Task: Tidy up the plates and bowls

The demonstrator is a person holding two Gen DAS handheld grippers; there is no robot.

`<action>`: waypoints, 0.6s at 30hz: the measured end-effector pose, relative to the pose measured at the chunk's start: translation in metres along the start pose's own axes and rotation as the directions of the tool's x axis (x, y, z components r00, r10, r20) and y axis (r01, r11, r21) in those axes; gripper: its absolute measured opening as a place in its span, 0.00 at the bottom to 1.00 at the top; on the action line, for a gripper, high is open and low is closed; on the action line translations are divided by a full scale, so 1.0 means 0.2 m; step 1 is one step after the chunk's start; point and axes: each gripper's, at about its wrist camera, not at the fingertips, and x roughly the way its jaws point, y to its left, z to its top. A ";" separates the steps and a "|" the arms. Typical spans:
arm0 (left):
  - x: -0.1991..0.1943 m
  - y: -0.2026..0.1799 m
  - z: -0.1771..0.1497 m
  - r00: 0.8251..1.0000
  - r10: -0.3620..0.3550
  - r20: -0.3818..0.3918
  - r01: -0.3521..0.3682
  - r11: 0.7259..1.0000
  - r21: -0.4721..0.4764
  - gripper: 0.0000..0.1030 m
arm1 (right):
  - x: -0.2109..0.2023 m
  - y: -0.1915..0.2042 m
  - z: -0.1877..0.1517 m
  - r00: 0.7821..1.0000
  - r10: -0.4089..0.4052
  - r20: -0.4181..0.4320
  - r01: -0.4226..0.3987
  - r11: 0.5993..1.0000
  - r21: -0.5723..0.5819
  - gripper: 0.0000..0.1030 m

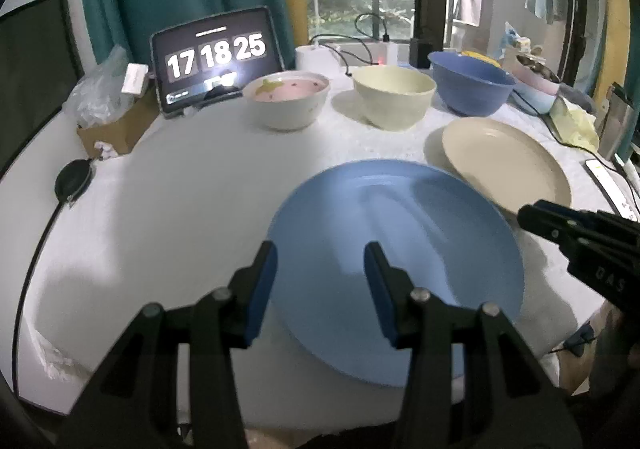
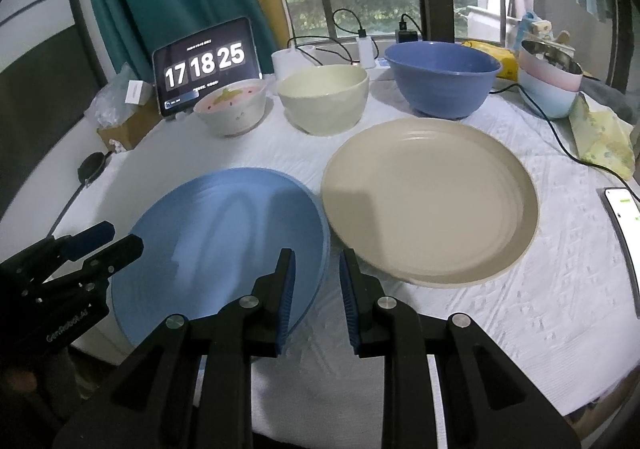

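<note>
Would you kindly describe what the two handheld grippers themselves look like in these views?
Both are black plastic. The left gripper and right gripper each have two angular arms joined by silver round pivot pins, ending in blue pads, ribbed on the right one. White lettering marks their sides. No cables or sleeves show.

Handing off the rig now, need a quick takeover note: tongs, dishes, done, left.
Left tongs: open, empty, over the near edge of the blue plate.
Right tongs: open, narrow gap, empty, over the cloth between the blue plate and the beige plate.
Plates lie side by side. Behind them, in a row: patterned white bowl, cream bowl, blue bowl.
Done: nothing stacked.
Left: stack plates, nest bowls.
</note>
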 end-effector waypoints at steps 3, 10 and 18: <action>0.00 -0.03 0.02 1.000 -0.007 0.004 0.007 1.000 0.004 0.46 | -0.01 -0.03 0.01 1.000 -0.001 0.004 0.001 1.000 0.010 0.24; 0.00 -0.11 0.08 1.000 -0.027 0.010 0.026 0.999 0.022 0.46 | -0.02 -0.10 0.03 1.000 -0.008 0.013 0.008 0.999 0.032 0.24; 0.02 -0.19 0.14 0.999 -0.046 0.009 0.045 0.998 0.047 0.46 | -0.03 -0.19 0.05 1.000 -0.013 0.021 0.011 0.998 0.063 0.24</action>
